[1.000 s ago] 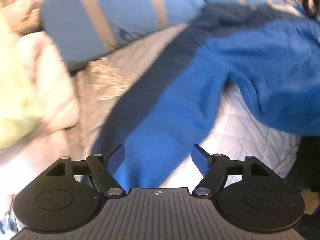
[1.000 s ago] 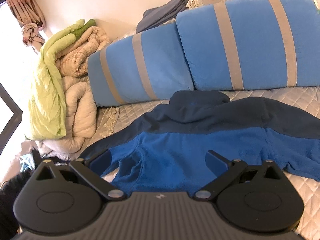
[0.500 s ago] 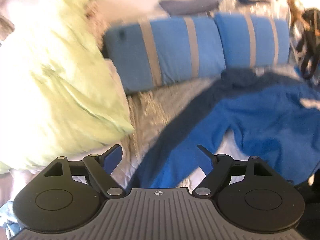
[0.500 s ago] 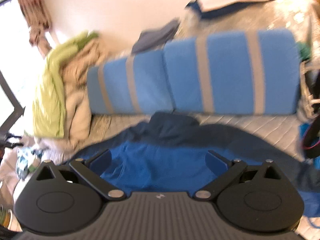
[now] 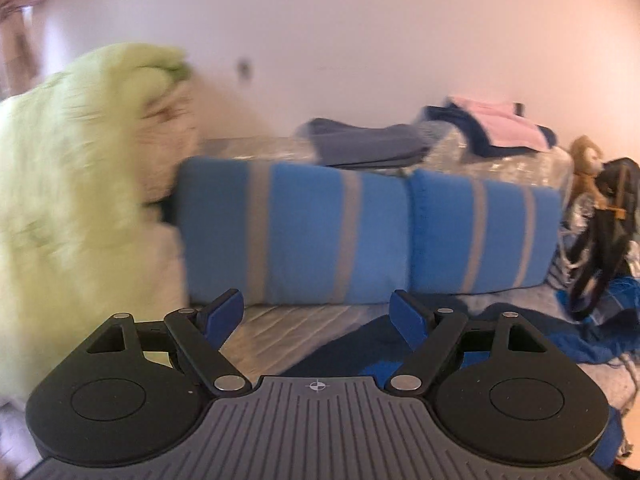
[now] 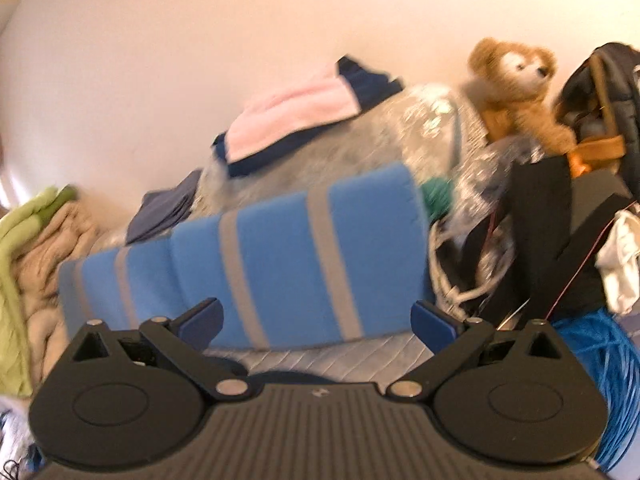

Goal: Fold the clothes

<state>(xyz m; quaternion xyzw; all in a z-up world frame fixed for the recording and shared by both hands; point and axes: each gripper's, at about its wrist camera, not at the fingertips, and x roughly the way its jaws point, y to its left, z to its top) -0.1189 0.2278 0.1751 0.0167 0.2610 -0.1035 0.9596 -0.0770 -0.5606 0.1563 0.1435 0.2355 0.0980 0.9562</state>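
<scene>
**Jacket spread out, not yet folded**

Nearest in the left wrist view, the left gripper (image 5: 318, 312) stands released with nothing between its blue pads; its jaws have just been opening a little further. In the right wrist view the right gripper (image 6: 318, 322) is likewise spread wide and empty.

Just past the left gripper lies the two-tone blue fleece jacket (image 5: 372, 340), dark navy over brighter blue, on the pale quilted bed cover (image 5: 272, 324). Only a slice of it shows, low in the frame and partly behind the right-hand finger; in the right wrist view no more than a dark edge (image 6: 280, 378) peeks above the gripper body. Neither gripper touches it.

Further off, the blue pillows with grey stripes (image 5: 360, 236) lean against a glossy bundle, with a lime-green blanket pile (image 5: 72, 184) to the left. On top sit a folded grey-blue cloth (image 5: 368, 146) and a folded pink-and-navy garment (image 6: 292, 116), which look already done. A brown plush bear (image 6: 516, 88) sits at the far right.

By my reading, this jacket's folding has hardly begun: sleeves and body are yet to be brought in.
</scene>
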